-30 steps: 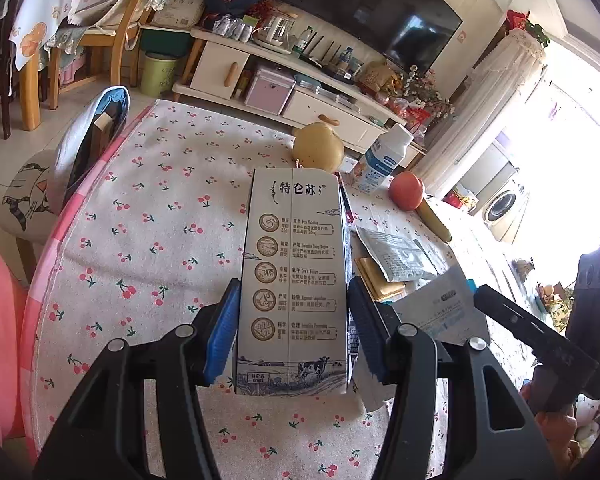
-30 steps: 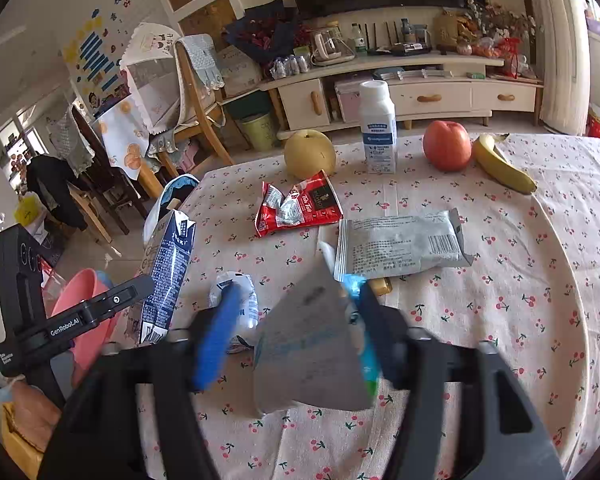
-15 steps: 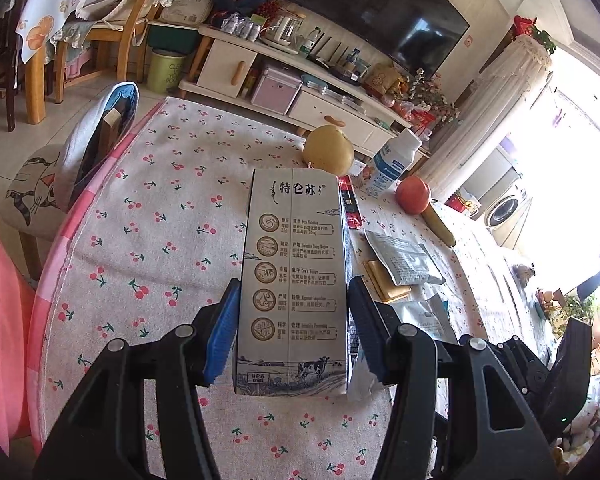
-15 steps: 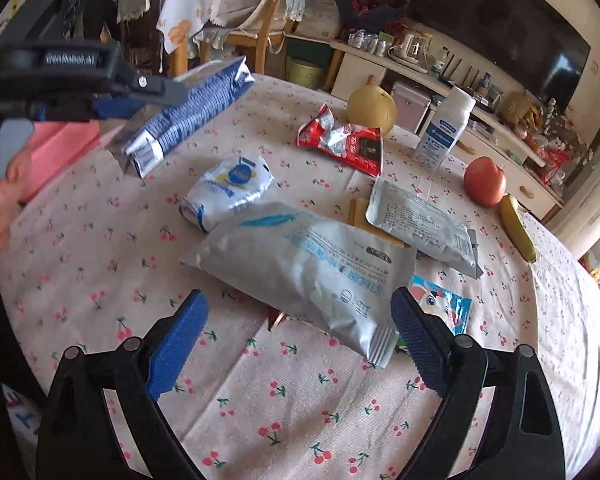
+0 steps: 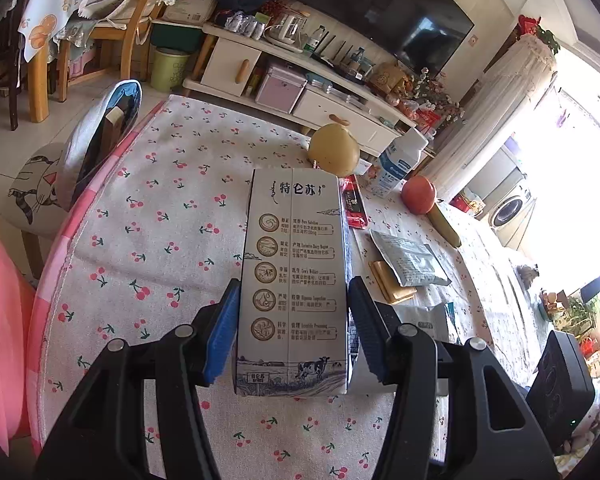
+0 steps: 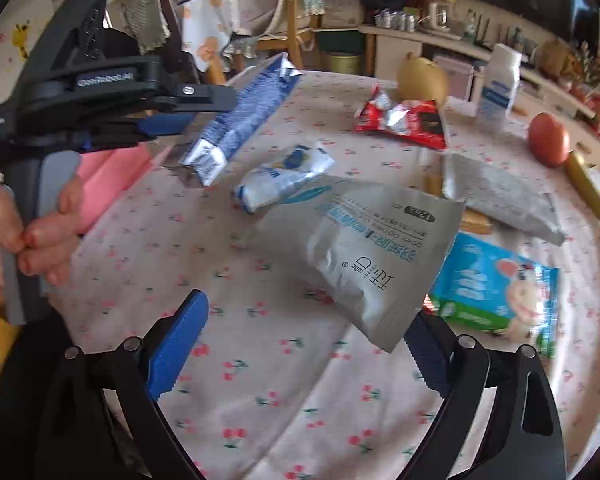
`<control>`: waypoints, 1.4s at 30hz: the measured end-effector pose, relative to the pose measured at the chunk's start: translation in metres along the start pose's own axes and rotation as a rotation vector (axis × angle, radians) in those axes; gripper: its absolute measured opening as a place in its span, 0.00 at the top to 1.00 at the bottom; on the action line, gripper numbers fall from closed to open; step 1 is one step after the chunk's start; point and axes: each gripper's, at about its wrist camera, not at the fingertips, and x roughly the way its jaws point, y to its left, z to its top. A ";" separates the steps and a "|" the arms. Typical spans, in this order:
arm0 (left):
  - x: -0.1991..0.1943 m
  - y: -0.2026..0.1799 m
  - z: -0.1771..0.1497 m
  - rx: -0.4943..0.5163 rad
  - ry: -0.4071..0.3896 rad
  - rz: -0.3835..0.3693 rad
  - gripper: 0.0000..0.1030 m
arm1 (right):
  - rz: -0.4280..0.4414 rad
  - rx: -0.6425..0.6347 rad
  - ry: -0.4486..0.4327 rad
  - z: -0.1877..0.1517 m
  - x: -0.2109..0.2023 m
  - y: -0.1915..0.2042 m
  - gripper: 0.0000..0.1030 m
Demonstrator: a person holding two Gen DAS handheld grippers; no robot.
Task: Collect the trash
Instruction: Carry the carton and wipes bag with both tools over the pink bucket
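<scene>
Left wrist view: my left tongs grasp one milk carton above the cherry-print table, hiding wrappers behind it. My right tongs, jaws spread and just widening, hold nothing; one grey pouch lies between them, covering part of a blue packet. Edges blur.

Both wrist views close, angled down, sharing cherry-print table, pear
</scene>
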 end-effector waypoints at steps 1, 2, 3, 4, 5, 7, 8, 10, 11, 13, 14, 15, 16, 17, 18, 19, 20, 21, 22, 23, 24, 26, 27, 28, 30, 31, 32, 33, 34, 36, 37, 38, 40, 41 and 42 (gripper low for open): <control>-0.001 0.001 0.000 -0.002 -0.002 0.002 0.46 | 0.035 0.013 -0.004 0.002 0.000 0.002 0.10; -0.002 0.002 0.001 -0.006 -0.005 0.004 0.46 | 0.060 0.012 -0.007 0.003 0.000 0.005 0.10; -0.003 0.004 0.002 -0.010 -0.008 0.006 0.46 | 0.077 0.009 -0.012 0.006 -0.002 0.006 0.10; -0.004 0.006 0.002 -0.016 -0.011 0.007 0.46 | 0.100 0.004 -0.016 0.008 -0.004 0.005 0.10; -0.005 0.008 0.003 -0.022 -0.013 0.008 0.46 | 0.112 -0.005 -0.017 0.010 -0.007 0.005 0.10; -0.006 0.011 0.004 -0.032 -0.021 0.014 0.46 | 0.072 -0.042 -0.024 0.014 -0.014 0.006 0.10; -0.007 0.013 0.005 -0.039 -0.023 0.016 0.46 | 0.050 -0.066 -0.023 0.016 -0.017 0.006 0.10; -0.008 0.017 0.007 -0.051 -0.025 0.017 0.46 | -0.007 -0.137 -0.007 0.017 -0.022 0.008 0.10; -0.008 0.018 0.007 -0.055 -0.026 0.018 0.46 | -0.065 -0.181 -0.004 0.017 -0.024 0.010 0.10; -0.008 0.019 0.007 -0.055 -0.027 0.022 0.46 | -0.140 -0.244 -0.002 0.017 -0.023 0.007 0.10; -0.008 0.018 0.008 -0.054 -0.027 0.023 0.46 | -0.153 -0.263 0.001 0.019 -0.020 0.005 0.09; -0.007 0.018 0.008 -0.052 -0.026 0.024 0.46 | -0.164 -0.283 0.008 0.022 -0.016 0.004 0.08; -0.007 0.017 0.008 -0.052 -0.025 0.023 0.46 | -0.168 -0.307 0.020 0.025 -0.009 0.003 0.07; -0.007 0.017 0.008 -0.052 -0.025 0.022 0.46 | -0.161 -0.338 0.040 0.030 0.001 0.002 0.07; -0.007 0.016 0.007 -0.049 -0.025 0.021 0.46 | -0.157 -0.371 0.066 0.033 0.011 0.002 0.07; -0.007 0.015 0.007 -0.045 -0.026 0.022 0.46 | -0.144 -0.403 0.101 0.037 0.023 0.003 0.07; -0.007 0.015 0.007 -0.045 -0.027 0.025 0.46 | -0.123 -0.427 0.133 0.040 0.035 0.003 0.07; -0.007 0.016 0.008 -0.048 -0.028 0.025 0.46 | -0.104 -0.445 0.160 0.043 0.046 0.003 0.07; -0.007 0.017 0.008 -0.053 -0.029 0.023 0.46 | -0.088 -0.458 0.179 0.046 0.056 0.001 0.07; -0.007 0.018 0.009 -0.056 -0.031 0.023 0.46 | -0.082 -0.467 0.189 0.049 0.064 0.000 0.07; -0.008 0.019 0.009 -0.057 -0.033 0.026 0.46 | -0.065 -0.463 0.204 0.052 0.071 -0.003 0.07; -0.008 0.021 0.010 -0.058 -0.036 0.027 0.46 | -0.022 -0.452 0.226 0.058 0.083 -0.008 0.07; -0.008 0.021 0.011 -0.059 -0.037 0.027 0.46 | -0.013 -0.452 0.234 0.060 0.088 -0.010 0.07; -0.008 0.021 0.011 -0.060 -0.038 0.027 0.46 | -0.010 -0.448 0.247 0.061 0.094 -0.012 0.06; -0.009 0.022 0.013 -0.065 -0.042 0.022 0.46 | 0.016 -0.405 0.245 0.062 0.099 -0.018 0.06; -0.010 0.023 0.013 -0.069 -0.043 0.017 0.46 | 0.021 -0.384 0.234 0.061 0.099 -0.019 0.07; -0.011 0.023 0.013 -0.073 -0.046 0.012 0.46 | 0.018 -0.375 0.221 0.059 0.098 -0.019 0.07; -0.012 0.024 0.013 -0.078 -0.051 0.005 0.46 | 0.014 -0.365 0.207 0.057 0.097 -0.019 0.09; -0.015 0.025 0.014 -0.083 -0.058 -0.001 0.46 | 0.009 -0.352 0.195 0.056 0.095 -0.019 0.14; -0.019 0.026 0.015 -0.089 -0.070 -0.007 0.46 | -0.009 -0.323 0.179 0.053 0.090 -0.018 0.18; -0.020 0.028 0.016 -0.093 -0.076 -0.010 0.46 | -0.017 -0.304 0.177 0.051 0.088 -0.018 0.19; -0.023 0.029 0.016 -0.097 -0.081 -0.012 0.46 | -0.020 -0.284 0.173 0.050 0.085 -0.017 0.20; -0.028 0.032 0.017 -0.106 -0.091 -0.012 0.46 | -0.021 -0.243 0.163 0.046 0.080 -0.017 0.21; -0.031 0.034 0.017 -0.112 -0.098 -0.011 0.46 | -0.025 -0.222 0.157 0.044 0.076 -0.015 0.21; -0.033 0.035 0.018 -0.117 -0.106 -0.010 0.46 | -0.030 -0.200 0.149 0.043 0.072 -0.014 0.21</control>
